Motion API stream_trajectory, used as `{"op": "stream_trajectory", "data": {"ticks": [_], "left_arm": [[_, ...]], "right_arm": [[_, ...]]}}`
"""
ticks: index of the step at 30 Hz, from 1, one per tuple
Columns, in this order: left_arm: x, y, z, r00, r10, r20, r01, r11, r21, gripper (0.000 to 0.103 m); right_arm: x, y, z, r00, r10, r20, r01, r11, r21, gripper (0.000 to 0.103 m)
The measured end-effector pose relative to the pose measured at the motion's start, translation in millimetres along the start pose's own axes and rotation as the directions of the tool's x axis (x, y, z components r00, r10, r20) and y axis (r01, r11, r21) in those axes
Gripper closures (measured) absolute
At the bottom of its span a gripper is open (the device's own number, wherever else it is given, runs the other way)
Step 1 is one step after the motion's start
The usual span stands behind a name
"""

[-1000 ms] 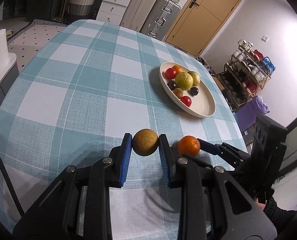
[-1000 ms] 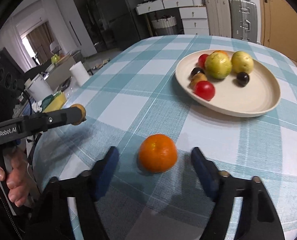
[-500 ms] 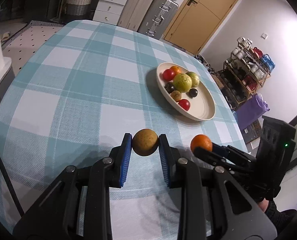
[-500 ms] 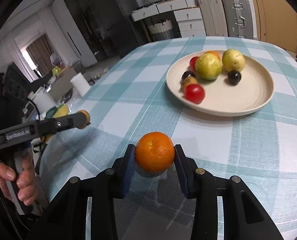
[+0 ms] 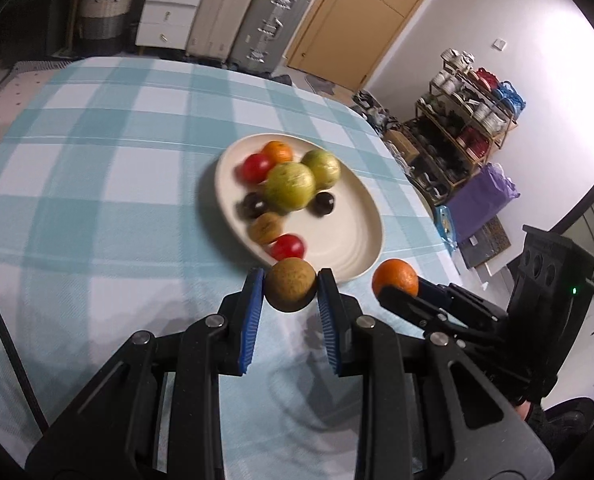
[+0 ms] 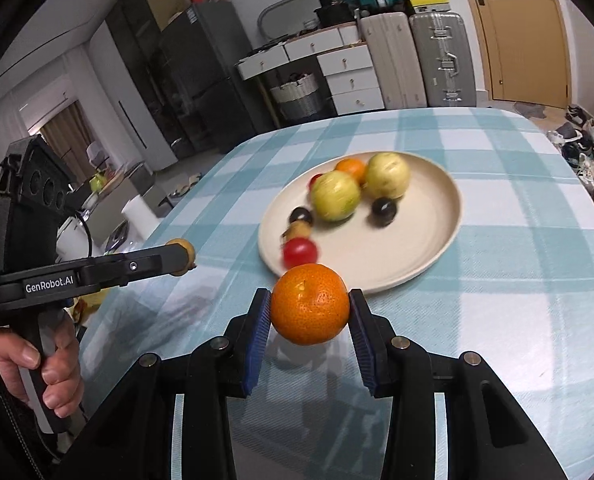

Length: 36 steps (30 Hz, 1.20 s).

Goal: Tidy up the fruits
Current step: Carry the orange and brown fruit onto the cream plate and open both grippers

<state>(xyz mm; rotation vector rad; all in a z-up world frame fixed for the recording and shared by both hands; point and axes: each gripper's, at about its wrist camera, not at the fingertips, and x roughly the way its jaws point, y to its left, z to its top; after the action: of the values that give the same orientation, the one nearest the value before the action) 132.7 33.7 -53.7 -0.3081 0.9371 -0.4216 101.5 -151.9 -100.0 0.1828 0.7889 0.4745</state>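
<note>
Brown fruit [image 5: 291, 290]: round, rough-skinned, pinched between the blue pads of my left gripper [image 5: 290, 292], jaws closed to the fruit's width. It hangs clear of the cloth, just at the near rim of the plate [image 5: 361, 236]. From the right wrist view the same fruit [image 6: 184, 254] shows only as a small tip past the left gripper's finger.

Orange [image 6: 310, 303]: clamped between the pads of my right gripper [image 6: 309, 312], jaws shut on both its sides, lifted off the table with its shadow below. It sits just short of the plate's near rim [image 6: 429, 256]. In the left wrist view it [image 5: 395, 278] is right of the brown fruit, apart from it.

Plate contents, blurred by motion: two yellow-green fruits [image 5: 290, 185], a small orange one at the far side [image 5: 277, 151], two red ones [image 5: 255, 167], two dark ones [image 5: 323, 203], one brown [image 5: 265, 227].

Plate rests on a teal-and-white checked tablecloth [image 5: 97, 184]. Suitcases [image 5: 271, 26] and white drawers [image 5: 165, 12] stand beyond the table's far end.
</note>
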Motion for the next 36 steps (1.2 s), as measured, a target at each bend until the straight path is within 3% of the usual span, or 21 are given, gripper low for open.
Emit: {"op": "stream_trajectory", "data": {"ticks": [10,17,28,33,36], "left_arm": [[65,-33,37,0.996,-0.045,-0.082,0.045,0.999,0.001,0.079],[96,-33,48,0.992,-0.052,-0.118,0.051,0.999,-0.011,0.079],[117,-22,55,0.989,-0.044,-0.138,0.039,0.998,-0.038,0.079],[113,-23,58,0.989,-0.087,-0.121,0.081,0.995,-0.051,0.078],[105,-24,59,0.991,-0.077,-0.106,0.072,0.996,-0.048,0.071]], "right_arm": [[7,-27,20,0.999,-0.050,0.004,0.050,0.999,-0.005,0.064],[19,-39,28,0.998,-0.066,-0.016,0.066,0.998,0.001,0.063],[42,-46,35,0.998,-0.045,-0.046,0.045,0.999,0.009,0.063],[51,-41,39,0.998,-0.025,-0.051,0.025,1.000,-0.012,0.062],[51,-40,41,0.999,-0.018,-0.028,0.018,0.999,-0.029,0.041]]}}
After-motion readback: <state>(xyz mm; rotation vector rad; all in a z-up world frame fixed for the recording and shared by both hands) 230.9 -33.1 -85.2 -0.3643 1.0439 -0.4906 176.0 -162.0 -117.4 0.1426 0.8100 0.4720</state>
